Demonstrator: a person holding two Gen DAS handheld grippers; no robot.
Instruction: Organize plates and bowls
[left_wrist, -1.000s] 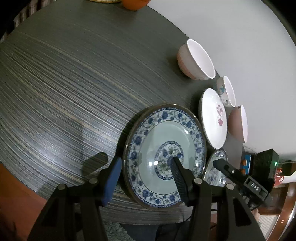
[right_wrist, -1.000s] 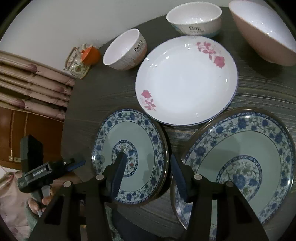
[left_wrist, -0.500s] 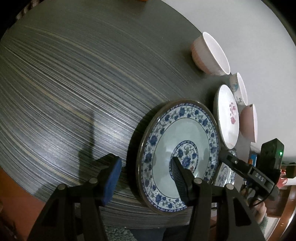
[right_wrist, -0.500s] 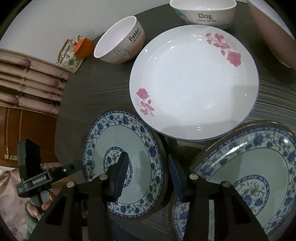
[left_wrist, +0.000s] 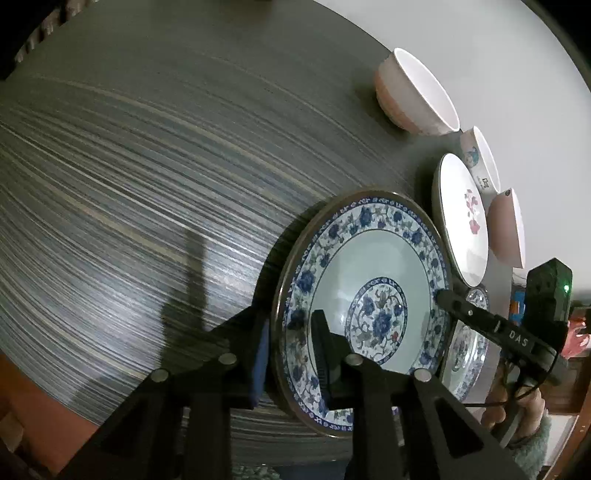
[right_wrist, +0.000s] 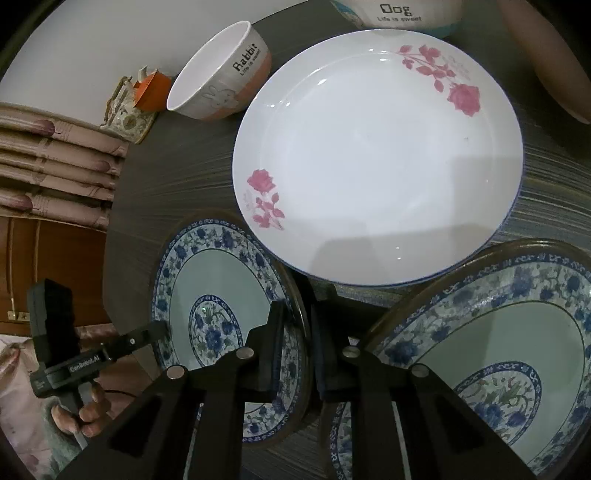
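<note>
Gripping the rims of two blue-flowered plates, the left gripper (left_wrist: 290, 354) has just clamped the large plate (left_wrist: 369, 295) and the right gripper (right_wrist: 298, 347) the small plate (right_wrist: 221, 314). Both glossy round plates sit near the streaked dark table's (left_wrist: 129, 166) edge, beside a white rose plate (right_wrist: 376, 155) and a rabbit bowl (right_wrist: 221, 74).

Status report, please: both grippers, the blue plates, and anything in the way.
Left gripper just closed, clamped on large blue plate rim. Right gripper just closed on small blue plate rim. Rose plate close behind both; bowls beyond it.
</note>
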